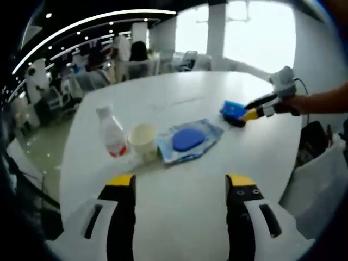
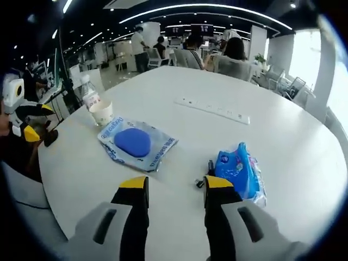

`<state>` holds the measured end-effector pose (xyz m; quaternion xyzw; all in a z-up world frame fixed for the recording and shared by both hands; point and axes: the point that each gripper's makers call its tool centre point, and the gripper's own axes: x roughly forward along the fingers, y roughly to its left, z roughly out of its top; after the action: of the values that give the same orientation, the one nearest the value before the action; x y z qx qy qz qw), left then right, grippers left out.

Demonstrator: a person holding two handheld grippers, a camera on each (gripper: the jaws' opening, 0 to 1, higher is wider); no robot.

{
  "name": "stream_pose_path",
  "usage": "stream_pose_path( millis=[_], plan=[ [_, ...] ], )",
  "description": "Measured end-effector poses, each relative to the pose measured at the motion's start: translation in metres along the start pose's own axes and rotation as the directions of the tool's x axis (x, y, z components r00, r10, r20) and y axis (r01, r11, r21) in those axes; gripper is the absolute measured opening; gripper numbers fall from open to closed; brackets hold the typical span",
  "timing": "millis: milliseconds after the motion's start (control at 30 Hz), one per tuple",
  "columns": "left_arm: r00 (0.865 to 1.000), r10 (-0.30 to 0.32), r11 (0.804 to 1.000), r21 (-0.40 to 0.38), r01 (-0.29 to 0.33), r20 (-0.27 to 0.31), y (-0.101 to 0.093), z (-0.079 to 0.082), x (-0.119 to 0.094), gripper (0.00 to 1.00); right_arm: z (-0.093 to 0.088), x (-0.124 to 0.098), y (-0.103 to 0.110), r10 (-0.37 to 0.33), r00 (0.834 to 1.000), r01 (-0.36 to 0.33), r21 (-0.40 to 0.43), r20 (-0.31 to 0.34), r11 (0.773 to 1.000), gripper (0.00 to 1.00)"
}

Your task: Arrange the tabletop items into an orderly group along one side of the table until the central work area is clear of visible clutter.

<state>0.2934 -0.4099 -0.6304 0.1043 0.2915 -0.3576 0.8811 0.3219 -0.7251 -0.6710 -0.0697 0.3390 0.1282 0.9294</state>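
Observation:
Toward one side of the white round table (image 1: 179, 217) stand a clear plastic bottle (image 1: 111, 132) and a paper cup (image 1: 144, 141). Beside them lies a clear bag with a blue oval pad (image 1: 188, 140) inside. My left gripper (image 1: 180, 182) hovers open over bare table in front of them. Further right, a blue tissue packet (image 1: 234, 110) lies at the tips of my right gripper (image 1: 251, 109). In the right gripper view, the right gripper (image 2: 175, 184) is open with the packet (image 2: 239, 171) just outside its right jaw. The pad bag (image 2: 133, 142), cup (image 2: 101, 113), bottle (image 2: 89, 95) and left gripper (image 2: 39, 120) are to the left.
A small dark object (image 2: 209, 166) lies by the packet. A white power strip (image 2: 212, 110) is set in the table's middle. Chairs and seated people (image 2: 234, 60) are beyond the far edge. The table's edge runs close behind both grippers.

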Motion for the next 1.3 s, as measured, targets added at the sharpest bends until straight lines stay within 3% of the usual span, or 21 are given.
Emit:
stream_pose_path(
  millis=[467,667,767,1100,1300],
  plan=[
    [0.999,-0.050,0.998,0.048,0.049,0.017,-0.030,-0.023,-0.038,0.84,-0.009,-0.009,-0.033,-0.043,0.999,0.042,-0.031,-0.026,0.999,0.42],
    [0.998,-0.042,0.999,0.036,0.040,0.039,-0.037,-0.026,-0.051,0.91,-0.011,-0.006,-0.046,-0.058,0.998,0.057,-0.032,-0.035,0.998,0.42],
    [1.000,-0.020,0.999,0.044,0.020,0.011,-0.042,-0.035,-0.056,0.91,-0.012,-0.003,-0.054,-0.069,0.997,0.068,-0.037,-0.045,0.997,0.42],
    [1.000,-0.009,1.000,0.014,0.009,0.020,-0.053,-0.043,-0.060,0.96,-0.014,0.006,-0.083,-0.107,0.992,0.105,-0.036,-0.073,0.994,0.42],
    [1.000,0.020,1.000,0.017,-0.020,0.020,-0.057,-0.047,-0.059,0.97,-0.020,0.008,-0.088,-0.128,0.987,0.126,-0.028,-0.096,0.992,0.40]
  ],
)
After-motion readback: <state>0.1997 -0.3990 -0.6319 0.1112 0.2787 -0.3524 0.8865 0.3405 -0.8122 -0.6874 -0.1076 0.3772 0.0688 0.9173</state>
